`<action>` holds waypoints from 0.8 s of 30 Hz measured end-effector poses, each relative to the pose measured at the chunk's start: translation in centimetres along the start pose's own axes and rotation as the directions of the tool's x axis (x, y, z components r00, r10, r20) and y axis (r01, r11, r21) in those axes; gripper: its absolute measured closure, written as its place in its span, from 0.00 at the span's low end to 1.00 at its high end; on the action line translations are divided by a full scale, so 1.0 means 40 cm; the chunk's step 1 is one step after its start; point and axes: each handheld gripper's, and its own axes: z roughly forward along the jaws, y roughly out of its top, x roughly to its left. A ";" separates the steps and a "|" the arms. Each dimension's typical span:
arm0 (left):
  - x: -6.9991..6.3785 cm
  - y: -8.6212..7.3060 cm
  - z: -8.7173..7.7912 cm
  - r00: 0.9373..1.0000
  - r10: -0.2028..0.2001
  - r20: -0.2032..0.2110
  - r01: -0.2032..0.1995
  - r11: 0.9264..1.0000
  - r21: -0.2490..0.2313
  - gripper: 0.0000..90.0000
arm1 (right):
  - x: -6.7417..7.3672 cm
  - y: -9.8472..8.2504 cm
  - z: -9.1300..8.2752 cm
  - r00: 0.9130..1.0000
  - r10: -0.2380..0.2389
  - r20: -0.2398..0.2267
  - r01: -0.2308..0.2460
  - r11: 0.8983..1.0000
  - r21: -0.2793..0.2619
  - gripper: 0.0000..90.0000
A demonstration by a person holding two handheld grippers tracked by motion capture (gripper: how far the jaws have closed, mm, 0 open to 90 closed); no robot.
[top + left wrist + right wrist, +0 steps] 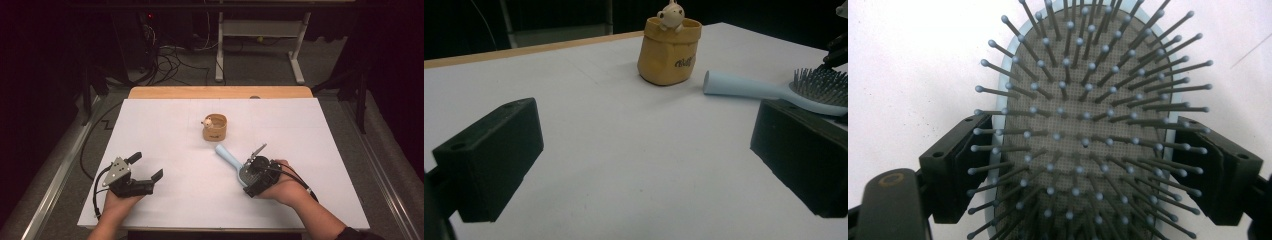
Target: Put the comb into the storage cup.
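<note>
On the white table (pixel 165 130), left fingers (pixel 489 160) gape empty; right fingers (pixel 953 170) clasp the hairbrush (pixel 1083 125) head.

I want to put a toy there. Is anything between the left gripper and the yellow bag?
No, just bare white table between the left gripper and the yellow bag, as the left gripper view shows.
</note>
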 end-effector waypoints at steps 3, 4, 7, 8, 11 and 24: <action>0.000 0.000 -0.001 1.000 0.003 -0.001 -0.003 1.000 0.001 0.01 | -0.001 0.003 0.000 1.000 -0.001 -0.002 0.001 1.000 0.009 0.17; 0.000 0.000 0.000 1.000 0.003 -0.001 -0.003 1.000 0.001 0.01 | -0.002 0.004 0.001 1.000 -0.004 -0.003 0.004 1.000 0.010 0.17; 0.000 -0.001 0.002 1.000 0.004 -0.001 -0.004 1.000 0.002 0.01 | -0.002 0.006 -0.001 1.000 0.004 -0.003 -0.004 1.000 0.018 0.20; 0.000 -0.001 0.002 1.000 0.005 0.000 -0.005 1.000 0.003 0.01 | -0.003 0.008 -0.001 1.000 -0.002 -0.002 0.002 1.000 0.021 0.20; -0.002 0.000 0.002 1.000 0.007 0.000 -0.007 1.000 0.002 0.01 | -0.002 0.009 -0.001 1.000 0.003 -0.001 -0.003 1.000 0.024 0.21; 0.000 0.001 0.001 1.000 0.004 -0.002 -0.004 1.000 -0.003 0.01 | -0.008 0.010 -0.004 1.000 0.003 -0.011 -0.003 1.000 0.028 0.23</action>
